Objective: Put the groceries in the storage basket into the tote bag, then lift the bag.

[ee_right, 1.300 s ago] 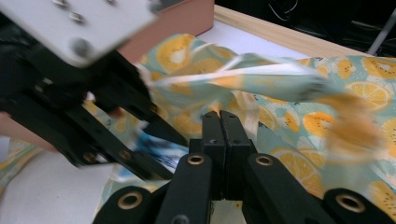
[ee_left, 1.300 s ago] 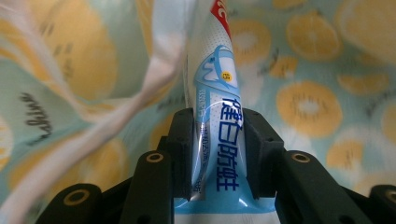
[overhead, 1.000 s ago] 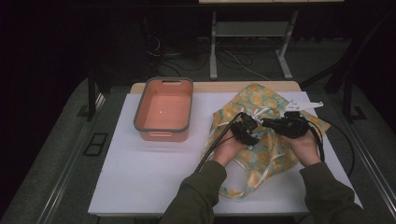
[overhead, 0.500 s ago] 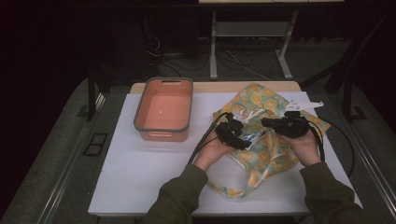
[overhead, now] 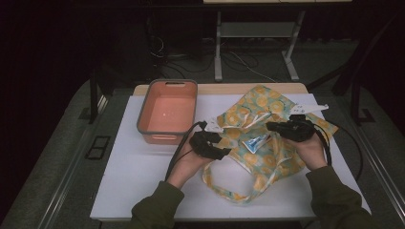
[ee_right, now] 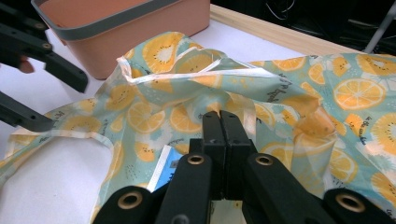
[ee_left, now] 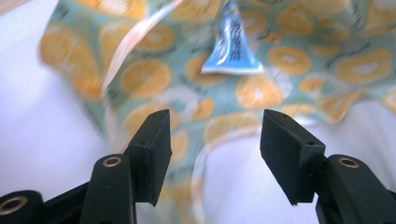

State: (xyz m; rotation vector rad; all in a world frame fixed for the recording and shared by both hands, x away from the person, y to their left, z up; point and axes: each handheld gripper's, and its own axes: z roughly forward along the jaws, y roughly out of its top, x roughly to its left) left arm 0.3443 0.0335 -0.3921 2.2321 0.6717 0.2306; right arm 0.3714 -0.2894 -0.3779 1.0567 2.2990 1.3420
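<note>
A thin green fabric tote bag printed with orange slices (overhead: pixel 267 138) lies right of centre on the white desk (overhead: pixel 143 181). The right gripper (ee_right: pixel 220 122) is clenched on its cloth. The left gripper (ee_left: pixel 215 140), fingers just released and empty, hovers at the near-left edge. Probably regrasping; next, retake that hem.

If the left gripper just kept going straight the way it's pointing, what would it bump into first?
Most likely the orange-print bag, which lies right ahead of the open left gripper. The small blue packet lies farther along on that fabric. Depth is hard to judge, so this is a best guess.
</note>
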